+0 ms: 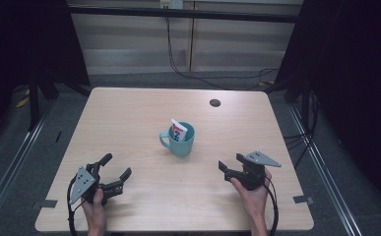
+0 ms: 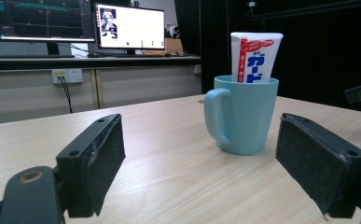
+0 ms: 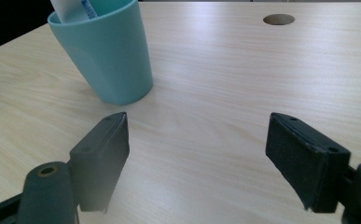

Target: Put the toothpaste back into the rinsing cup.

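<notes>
While both of our hands rest low over the near part of the desk (image 1: pixel 143 103), we keep each tool empty. Our left hand-held gripper (image 1: pixel 115 173) sits close to the near left corner, its jaws spread wide with nothing between them; in the left gripper view the two black pads (image 2: pixel 103 158) stand far apart with bare wood between them. Our right hand-held gripper (image 1: pixel 233 165) sits toward the near right corner, pointing in across the desk, and its jaws are likewise spread wide and grip nothing, the pads (image 3: pixel 106 149) framing only bare desk in the right gripper view.

Out from the two tools, near the middle of the desk and about midway between them, stands the teal mug (image 1: pixel 180 141). It is upright, its handle (image 1: pixel 164 140) turned toward the left edge, and it is well apart from both grippers. In the left gripper view the mug shows between and beyond the pads; in the right gripper view it stands off to the upper left, past the left-hand pad.

Inside the mug a white toothpaste tube (image 1: pixel 178 130) with blue and red print stands on end, leaning against the rim, its flat crimped end (image 2: pixel 256 36) sticking up above the mug.

Farther back, near the far edge toward the right, a small round cable hole (image 1: pixel 215 103) is set in the desk.
</notes>
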Demonstrator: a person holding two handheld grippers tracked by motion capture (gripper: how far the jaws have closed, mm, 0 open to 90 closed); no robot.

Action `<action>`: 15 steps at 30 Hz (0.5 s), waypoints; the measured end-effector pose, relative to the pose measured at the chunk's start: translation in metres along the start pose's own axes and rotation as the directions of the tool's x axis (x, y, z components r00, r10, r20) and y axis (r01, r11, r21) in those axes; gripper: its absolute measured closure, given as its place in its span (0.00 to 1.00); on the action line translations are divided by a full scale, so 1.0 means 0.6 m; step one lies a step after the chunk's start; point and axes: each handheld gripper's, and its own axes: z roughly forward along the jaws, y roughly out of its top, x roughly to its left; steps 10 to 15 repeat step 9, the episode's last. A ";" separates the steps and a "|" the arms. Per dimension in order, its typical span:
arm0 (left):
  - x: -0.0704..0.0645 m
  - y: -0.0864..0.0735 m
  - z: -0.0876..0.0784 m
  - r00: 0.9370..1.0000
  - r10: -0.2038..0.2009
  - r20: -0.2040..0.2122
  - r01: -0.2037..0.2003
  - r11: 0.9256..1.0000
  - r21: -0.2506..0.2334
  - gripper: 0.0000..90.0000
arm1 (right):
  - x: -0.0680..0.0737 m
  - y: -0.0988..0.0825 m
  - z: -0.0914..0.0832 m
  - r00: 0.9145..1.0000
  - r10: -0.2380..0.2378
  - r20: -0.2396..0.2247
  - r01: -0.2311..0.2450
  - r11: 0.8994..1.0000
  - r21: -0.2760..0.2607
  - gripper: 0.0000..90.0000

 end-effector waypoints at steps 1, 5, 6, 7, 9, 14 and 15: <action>0.000 0.000 0.001 1.000 -0.005 -0.001 0.005 1.000 -0.002 0.17 | -0.001 -0.004 -0.002 1.000 0.008 0.002 -0.008 1.000 -0.005 0.24; 0.000 0.000 0.000 1.000 0.000 -0.001 0.000 1.000 0.000 0.17 | -0.005 -0.019 -0.010 1.000 0.020 0.015 -0.020 1.000 -0.021 0.24; 0.000 0.000 0.000 1.000 0.000 0.000 0.000 1.000 0.001 0.17 | -0.006 -0.023 -0.012 1.000 0.023 0.014 -0.023 0.999 -0.031 0.24; 0.000 0.000 0.000 1.000 0.000 0.000 0.000 1.000 0.002 0.17 | -0.007 -0.026 -0.014 0.999 0.034 0.010 -0.033 0.999 -0.032 0.23; 0.000 0.000 0.000 1.000 0.000 -0.001 0.000 1.000 0.001 0.17 | -0.008 -0.032 -0.018 0.999 0.027 0.026 -0.026 0.999 -0.040 0.23; 0.000 0.000 0.000 1.000 0.000 -0.001 0.000 1.000 0.001 0.17 | -0.008 -0.032 -0.018 0.999 0.027 0.026 -0.026 0.999 -0.040 0.23; 0.000 0.000 0.000 1.000 0.000 -0.001 0.000 1.000 0.001 0.17 | -0.008 -0.032 -0.018 0.999 0.027 0.026 -0.026 0.999 -0.040 0.23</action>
